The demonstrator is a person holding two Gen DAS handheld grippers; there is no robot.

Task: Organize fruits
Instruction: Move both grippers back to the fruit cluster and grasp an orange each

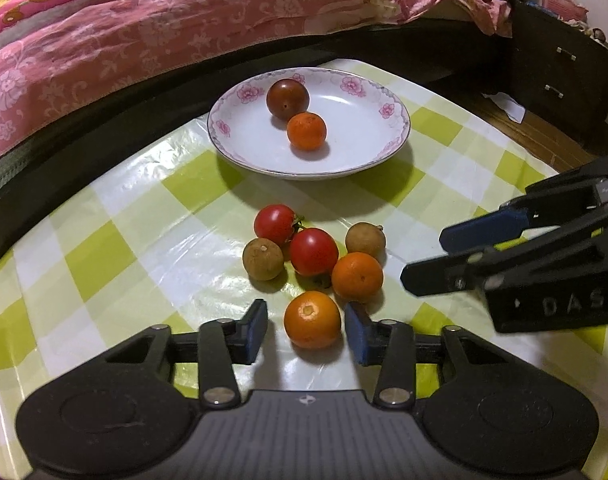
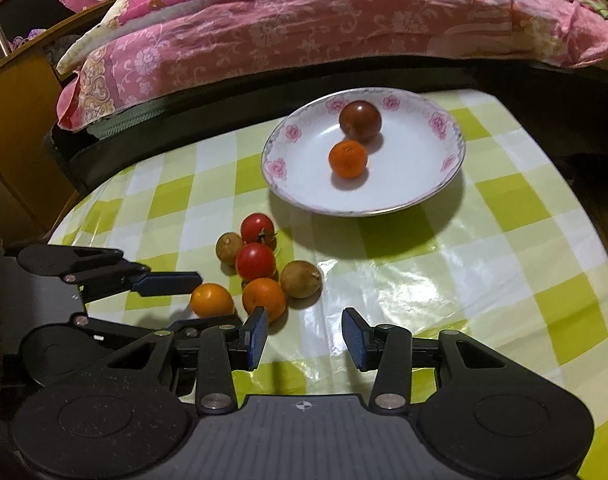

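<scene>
The left claw [image 1: 307,332] sits low over the bench [image 1: 143,240] with its jaws apart, and a small orange [image 1: 312,319] lies on the checked cloth right between the two blue pads, close to both; whether either pad touches it cannot be told. Just beyond that orange the rest of the loose fruit lies in a tight cluster: a second orange [image 1: 357,277], two red tomatoes [image 1: 314,251] [image 1: 275,224], and two brown longans [image 1: 262,259] [image 1: 365,238], several of them touching one another. Farther back, apart from the cluster, stands a white plate [image 1: 231,120] with a pink flower rim, holding a dark tomato [image 1: 287,98] and another orange [image 1: 306,131] just beside each other. The right claw [image 2: 305,334] also has its jaws apart with nothing between them; it hovers to the right of the cluster, its left pad close beside the second orange in the right wrist view. Behind the bench runs a bed [image 1: 143,40] covered in a pink flowered sheet.
</scene>
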